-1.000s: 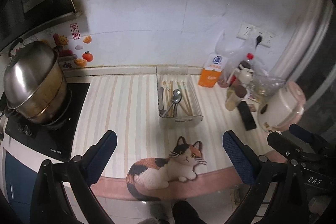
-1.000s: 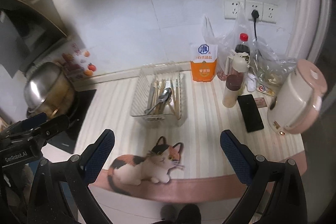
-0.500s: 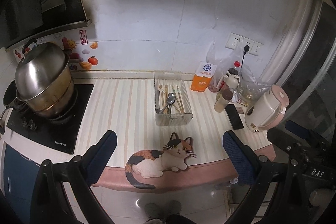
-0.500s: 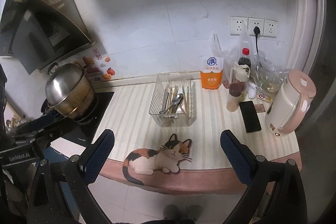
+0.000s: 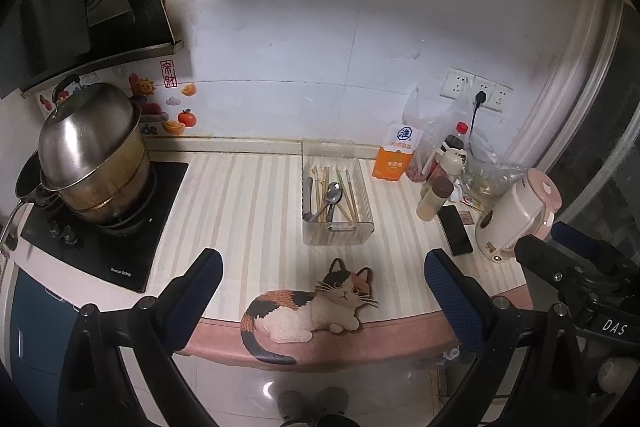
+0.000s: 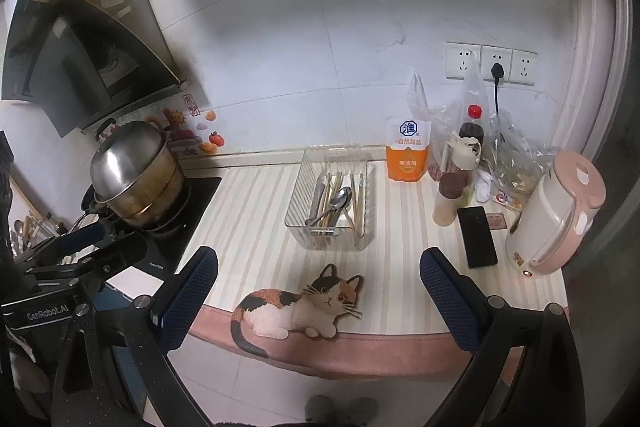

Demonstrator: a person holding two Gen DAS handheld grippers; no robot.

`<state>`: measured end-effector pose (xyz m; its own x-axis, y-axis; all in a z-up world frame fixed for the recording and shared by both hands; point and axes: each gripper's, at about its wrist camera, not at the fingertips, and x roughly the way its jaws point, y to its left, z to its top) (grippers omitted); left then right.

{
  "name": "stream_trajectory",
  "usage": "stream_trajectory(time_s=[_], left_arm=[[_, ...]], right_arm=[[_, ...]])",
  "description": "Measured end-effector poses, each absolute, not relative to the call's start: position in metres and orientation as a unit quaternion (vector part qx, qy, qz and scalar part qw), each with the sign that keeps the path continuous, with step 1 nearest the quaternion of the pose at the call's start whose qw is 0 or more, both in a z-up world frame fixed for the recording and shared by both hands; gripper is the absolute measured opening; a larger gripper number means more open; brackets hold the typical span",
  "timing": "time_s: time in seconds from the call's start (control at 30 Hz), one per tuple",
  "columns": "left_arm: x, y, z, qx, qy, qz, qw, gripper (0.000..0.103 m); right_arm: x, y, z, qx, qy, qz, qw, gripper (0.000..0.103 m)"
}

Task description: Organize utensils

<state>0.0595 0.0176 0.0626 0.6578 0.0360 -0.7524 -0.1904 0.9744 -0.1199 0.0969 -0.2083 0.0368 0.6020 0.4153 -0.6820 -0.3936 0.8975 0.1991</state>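
Note:
A clear plastic tray (image 5: 337, 231) (image 6: 330, 237) stands on the striped counter mat. It holds a metal spoon (image 5: 333, 194) (image 6: 341, 198), several chopsticks (image 5: 349, 191) (image 6: 357, 199) and a grey-handled utensil (image 5: 307, 195). My left gripper (image 5: 322, 301) is open and empty, held back from the counter's front edge. My right gripper (image 6: 318, 297) is open and empty, also back from the edge. Each gripper shows at the side of the other's view.
A cat-shaped mat (image 5: 312, 307) lies at the counter's front edge. A steel pot (image 5: 92, 155) sits on the black hob at left. At right stand an orange salt bag (image 5: 394, 157), bottles (image 5: 434, 197), a black phone (image 5: 455, 230) and a pink-and-cream kettle (image 5: 518, 213).
Both grippers have pulled back and up from the counter. The tray and counter look smaller and farther away. Both stay open and empty.

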Motion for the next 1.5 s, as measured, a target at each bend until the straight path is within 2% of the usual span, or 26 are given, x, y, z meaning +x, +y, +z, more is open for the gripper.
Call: stream_trajectory(time_s=[1.5], left_arm=[[0.064, 0.012, 0.057, -0.104, 0.417, 0.063, 0.901, 0.103]], right_arm=[[0.105, -0.216, 0.026, 0.001, 0.394, 0.231, 0.890, 0.103]])
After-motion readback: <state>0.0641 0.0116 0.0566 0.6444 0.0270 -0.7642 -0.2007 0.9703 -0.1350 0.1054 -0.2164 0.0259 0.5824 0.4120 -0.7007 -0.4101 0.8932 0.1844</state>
